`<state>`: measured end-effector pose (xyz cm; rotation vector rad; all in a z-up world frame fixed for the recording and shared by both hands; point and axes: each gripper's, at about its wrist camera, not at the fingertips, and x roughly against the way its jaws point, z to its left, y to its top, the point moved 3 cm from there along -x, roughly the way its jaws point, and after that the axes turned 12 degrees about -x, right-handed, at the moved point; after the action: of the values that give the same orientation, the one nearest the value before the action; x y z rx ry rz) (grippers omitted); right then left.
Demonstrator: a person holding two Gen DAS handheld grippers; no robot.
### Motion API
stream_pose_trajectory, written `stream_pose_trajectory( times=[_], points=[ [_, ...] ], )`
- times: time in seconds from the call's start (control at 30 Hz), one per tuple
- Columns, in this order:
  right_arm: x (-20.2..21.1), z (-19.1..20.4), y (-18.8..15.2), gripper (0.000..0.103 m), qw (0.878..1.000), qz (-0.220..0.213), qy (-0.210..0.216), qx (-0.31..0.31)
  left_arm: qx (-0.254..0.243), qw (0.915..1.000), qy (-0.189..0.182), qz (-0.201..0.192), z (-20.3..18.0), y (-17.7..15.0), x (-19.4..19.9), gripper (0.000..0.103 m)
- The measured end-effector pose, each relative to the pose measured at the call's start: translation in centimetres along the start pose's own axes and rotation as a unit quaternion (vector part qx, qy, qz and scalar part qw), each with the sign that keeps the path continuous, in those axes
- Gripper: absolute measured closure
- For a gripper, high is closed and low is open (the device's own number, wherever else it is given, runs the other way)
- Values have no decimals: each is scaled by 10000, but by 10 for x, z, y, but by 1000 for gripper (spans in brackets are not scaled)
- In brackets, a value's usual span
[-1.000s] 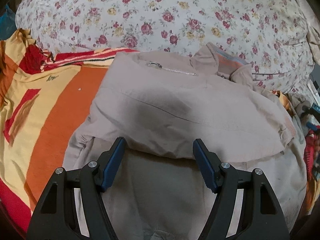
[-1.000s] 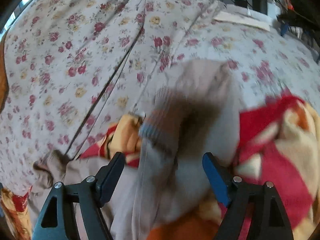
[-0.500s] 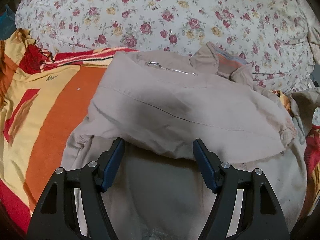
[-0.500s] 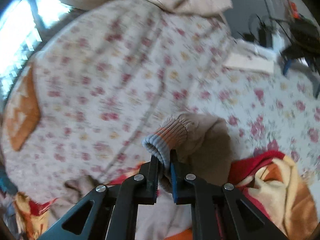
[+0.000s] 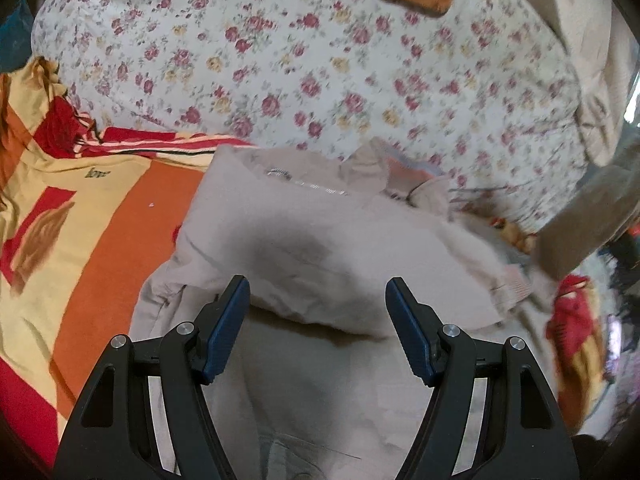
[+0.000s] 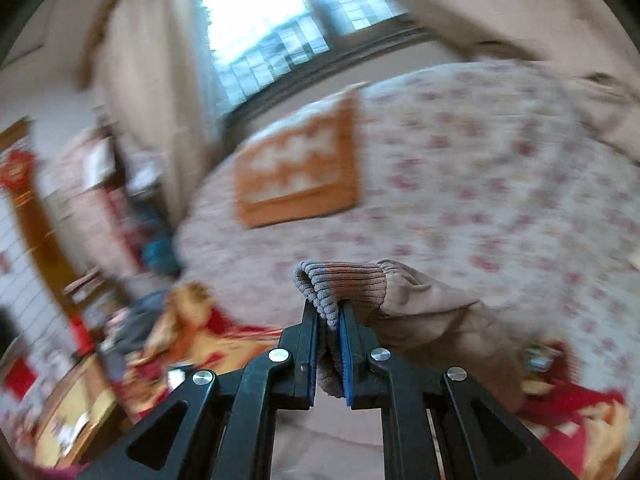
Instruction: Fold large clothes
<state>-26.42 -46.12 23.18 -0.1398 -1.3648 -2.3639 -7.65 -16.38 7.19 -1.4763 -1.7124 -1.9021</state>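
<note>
A beige zip jacket (image 5: pixel 304 248) lies partly folded on the bed, one sleeve laid across its body. My left gripper (image 5: pixel 318 300) hovers open just above the jacket's lower part, with nothing between its fingers. In the right wrist view my right gripper (image 6: pixel 329 316) is shut on the ribbed cuff (image 6: pixel 340 284) of the jacket's other sleeve (image 6: pixel 432 316), lifted above the bed. That raised sleeve shows at the right edge of the left wrist view as a blurred beige band (image 5: pixel 580 220).
An orange, yellow and red blanket (image 5: pixel 80 220) covers the bed to the left. A floral quilt (image 5: pixel 320 60) is heaped behind the jacket, with an orange patterned cushion (image 6: pixel 298 168) on it. A window (image 6: pixel 280 28) and curtains stand beyond.
My right gripper closed on the sleeve cuff and rose quickly, tilting up so the window came into view. My left gripper lifted a little and stayed open.
</note>
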Motion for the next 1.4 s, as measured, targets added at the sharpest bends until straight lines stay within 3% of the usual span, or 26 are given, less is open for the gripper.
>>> stream_pose_trajectory(
  times=[0.1, 0.23, 0.3, 0.33, 0.37, 0.4, 0.53, 0.67, 0.87, 0.93, 1.07, 1.17, 1.23, 1.4],
  points=[
    [-54, 26, -11, 94, 9969, 647, 433, 91, 253, 9991, -324, -130, 8, 4, 6, 32],
    [-149, 32, -49, 94, 9876, 1544, 277, 47, 505, 9962, -683, -206, 22, 8, 4, 22],
    [-197, 23, -74, 91, 9819, 1894, -14, -55, 727, 9940, -799, -167, 31, 10, -2, 22],
    [-210, 17, -82, 81, 9801, 1977, -143, -124, 823, 9928, -860, -128, 34, 10, -4, 22],
    [-222, 7, -91, 61, 9784, 2030, -270, -272, 934, 9912, -937, -85, 38, 10, -7, 22],
    [-226, -3, -97, 53, 9778, 2028, -347, -382, 1019, 9900, -975, -45, 42, 10, -10, 22],
    [-219, -37, -114, 49, 9762, 1993, -606, -598, 1214, 9878, -973, 78, 46, 8, -19, 22],
    [-191, -62, -121, 49, 9758, 1891, -880, -657, 1105, 9895, -909, 208, 38, 4, -29, 22],
    [-127, -91, -135, 46, 9719, 1401, -1860, -350, 1010, 9919, -713, 279, 29, 2, -48, 22],
    [-105, -108, -138, 35, 9643, 1227, -2321, -346, 1031, 9920, -682, 233, 24, 7, -55, 22],
    [-67, -139, -135, 35, 9502, 856, -2975, -358, 1117, 9911, -691, 220, 16, 18, -68, 22],
    [-65, -152, -138, 35, 9414, 1003, -3219, -4, 1069, 9920, -615, 260, 14, 21, -73, 22],
    [-69, -161, -142, 35, 9252, 1083, -3618, 376, 969, 9932, -572, 282, 12, 22, -75, 22],
    [-85, -168, -151, 40, 9289, 1397, -3403, 436, 885, 9933, -718, 192, 6, 26, -78, 22]
  ],
)
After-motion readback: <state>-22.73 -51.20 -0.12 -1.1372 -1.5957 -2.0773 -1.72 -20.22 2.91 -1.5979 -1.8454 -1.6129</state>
